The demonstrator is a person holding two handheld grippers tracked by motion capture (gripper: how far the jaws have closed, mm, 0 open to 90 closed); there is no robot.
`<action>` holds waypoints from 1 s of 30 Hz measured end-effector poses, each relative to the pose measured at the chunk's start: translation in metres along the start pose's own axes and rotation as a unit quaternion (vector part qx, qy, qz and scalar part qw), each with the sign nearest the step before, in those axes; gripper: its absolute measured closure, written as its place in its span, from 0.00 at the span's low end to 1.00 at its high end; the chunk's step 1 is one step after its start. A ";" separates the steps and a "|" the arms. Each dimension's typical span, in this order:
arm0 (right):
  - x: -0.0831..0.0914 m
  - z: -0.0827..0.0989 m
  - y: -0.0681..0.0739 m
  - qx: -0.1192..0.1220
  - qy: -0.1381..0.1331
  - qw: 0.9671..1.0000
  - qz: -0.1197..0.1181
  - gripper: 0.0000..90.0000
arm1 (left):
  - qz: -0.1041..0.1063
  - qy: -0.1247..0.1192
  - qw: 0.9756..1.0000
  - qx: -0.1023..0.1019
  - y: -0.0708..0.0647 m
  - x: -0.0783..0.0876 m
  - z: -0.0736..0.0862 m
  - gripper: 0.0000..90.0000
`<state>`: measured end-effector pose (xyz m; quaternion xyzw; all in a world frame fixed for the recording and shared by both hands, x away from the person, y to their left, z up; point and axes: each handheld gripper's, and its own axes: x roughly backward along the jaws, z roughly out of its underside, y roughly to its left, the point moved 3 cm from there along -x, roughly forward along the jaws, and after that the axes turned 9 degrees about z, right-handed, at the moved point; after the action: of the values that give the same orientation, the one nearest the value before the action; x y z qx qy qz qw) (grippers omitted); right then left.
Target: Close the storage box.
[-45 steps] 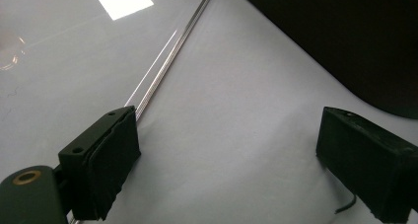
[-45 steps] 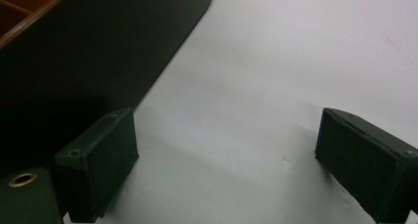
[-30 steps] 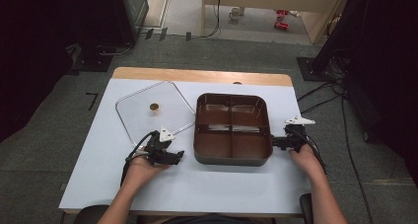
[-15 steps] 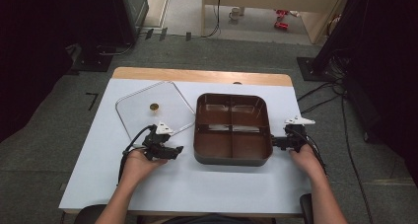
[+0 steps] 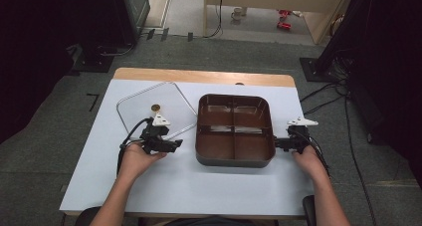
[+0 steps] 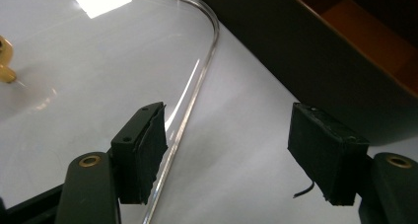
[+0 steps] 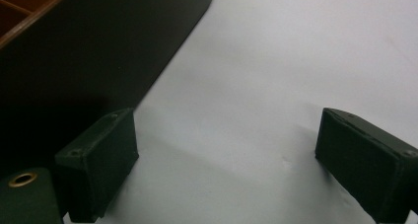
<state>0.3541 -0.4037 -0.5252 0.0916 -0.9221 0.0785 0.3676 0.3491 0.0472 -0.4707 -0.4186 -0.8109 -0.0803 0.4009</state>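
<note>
Lid lies flat on the table, left of the tray, its near right edge just beside the tray's left wall. Clear plastic, small gold knob in the middle.

Left gripper sits at the lid's near right edge, jaws spread, nothing held. In the left gripper view the lid rim runs right beside the left pad; the right pad is over bare table, tray wall beyond it.

Right gripper is at the tray's near right corner, jaws also spread and empty. Right gripper view: one pad close to the dark tray wall, can't tell if touching.

Step, as I read it: lining up to pick the lid and cover the tray, right side bracing the tray. No grasp yet.

Next move needs the left jaws to straddle the rim or go for the knob. The rim is thin and lies flat, so a pad must get under it; slip risk.

Surface: white matte tabletop with a wood strip at the far edge. Tray is brown, four compartments, all empty.

Room: grey carpet, dark stands and cables at both sides, wooden furniture at the back.
</note>
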 end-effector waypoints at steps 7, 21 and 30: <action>0.000 0.000 0.000 0.000 0.000 1.000 0.000 0.09 | -0.005 -0.002 1.000 -0.004 0.011 0.006 -0.011 0.34; 0.000 0.000 0.000 0.000 0.000 1.000 0.000 0.09 | -0.003 -0.004 1.000 0.004 0.032 0.009 -0.027 0.34; 0.000 0.000 0.000 0.000 0.000 1.000 0.000 0.09 | -0.003 -0.009 1.000 0.007 0.043 0.007 -0.037 0.35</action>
<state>0.3541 -0.4037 -0.5252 0.0916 -0.9222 0.0787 0.3674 0.4007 0.0620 -0.4493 -0.4144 -0.8163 -0.0720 0.3959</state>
